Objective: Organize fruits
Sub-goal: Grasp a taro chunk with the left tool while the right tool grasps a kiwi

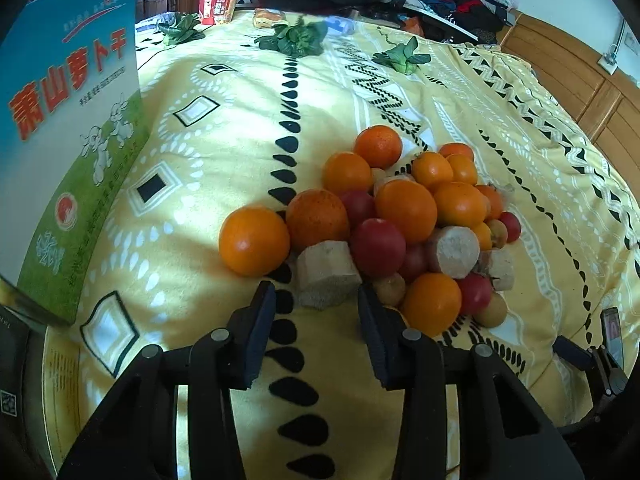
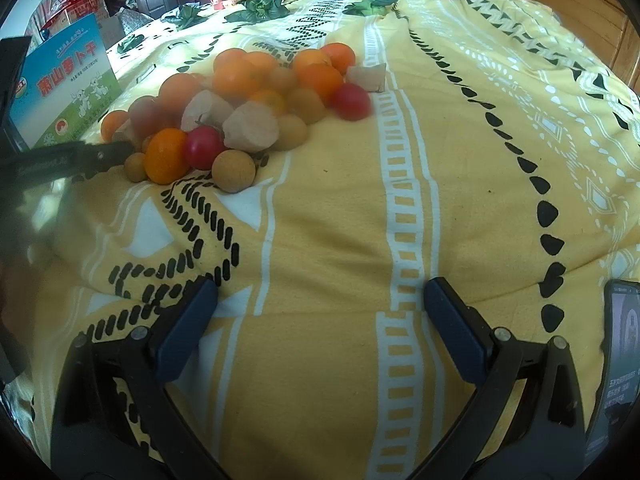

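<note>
I am bringing the left gripper (image 1: 316, 296), fingers narrowed but holding nothing, onto the pale root chunk (image 1: 326, 276) at the fruit pile's (image 1: 400, 216) near edge mid-bed, needing to close further, while the right gripper (image 2: 320, 300) is waiting wide open.

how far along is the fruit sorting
Barely started: nothing looks sorted, since oranges, tomatoes and pale chunks lie in one mixed pile on the yellow blanket. The left gripper is at a pale chunk, not clamped. The right gripper is open and empty.
</note>
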Motion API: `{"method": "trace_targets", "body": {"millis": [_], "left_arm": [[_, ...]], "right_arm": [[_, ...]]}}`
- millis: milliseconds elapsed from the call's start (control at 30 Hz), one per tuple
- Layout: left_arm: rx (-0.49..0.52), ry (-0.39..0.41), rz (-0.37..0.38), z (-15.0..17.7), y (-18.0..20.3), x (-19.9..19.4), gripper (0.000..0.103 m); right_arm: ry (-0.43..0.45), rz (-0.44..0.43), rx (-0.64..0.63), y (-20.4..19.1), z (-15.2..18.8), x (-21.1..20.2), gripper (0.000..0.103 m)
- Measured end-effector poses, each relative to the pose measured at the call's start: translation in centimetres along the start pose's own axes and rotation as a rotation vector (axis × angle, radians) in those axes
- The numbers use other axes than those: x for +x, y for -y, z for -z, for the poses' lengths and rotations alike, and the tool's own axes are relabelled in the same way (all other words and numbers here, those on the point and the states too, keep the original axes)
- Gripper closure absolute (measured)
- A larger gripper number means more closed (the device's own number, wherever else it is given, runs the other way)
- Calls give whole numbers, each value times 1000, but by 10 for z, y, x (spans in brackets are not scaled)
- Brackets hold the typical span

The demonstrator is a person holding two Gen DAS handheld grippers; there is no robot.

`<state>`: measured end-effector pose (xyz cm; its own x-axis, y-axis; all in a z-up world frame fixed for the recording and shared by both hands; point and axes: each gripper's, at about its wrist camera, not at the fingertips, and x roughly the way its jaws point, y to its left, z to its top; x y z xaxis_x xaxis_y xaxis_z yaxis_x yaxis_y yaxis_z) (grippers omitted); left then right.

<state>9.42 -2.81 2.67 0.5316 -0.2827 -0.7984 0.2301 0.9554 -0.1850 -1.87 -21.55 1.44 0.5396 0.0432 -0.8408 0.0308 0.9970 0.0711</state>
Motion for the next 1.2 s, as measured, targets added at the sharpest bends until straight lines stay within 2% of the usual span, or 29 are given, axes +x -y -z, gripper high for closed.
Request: {"method": "trace_targets", "body": {"millis": [367,433,567,633,700,733,867,967,1067,1200], "left_arm": [[-34,9,28,-7,-1,16,60],[-26,10,43,-7,1,14,68],[-28,36,62,-2,2,-4,68],[-24,58,68,5,1,-21,68],[-28,66,73,14,-3,-36,68],[-35,66,78,18,-5,-42,68],[-69,76,82,31,-11,-63,68],[-64,93,83,32,-12,-73,68],[-75,92,88,30,-15,-76,68],[-70,92,98,29,-14,-79,68]], "right_arm": [[-8,8,-7,-2,0,0,0],[-14,3,-3,-1,-1,1,0],[-32,-64,-1,6,-2,-2,0],[-3,-123,19,14,-1,-10,1],[32,-137,-5,18,0,-18,16],[44,-138,-20,17,-1,-20,19],[33,-282,21,18,-18,-16,32],[36,-355,16,10,-36,-9,44],[1,-316,-32,-6,-50,9,57],[-22,-283,-61,-15,-56,24,58]]}}
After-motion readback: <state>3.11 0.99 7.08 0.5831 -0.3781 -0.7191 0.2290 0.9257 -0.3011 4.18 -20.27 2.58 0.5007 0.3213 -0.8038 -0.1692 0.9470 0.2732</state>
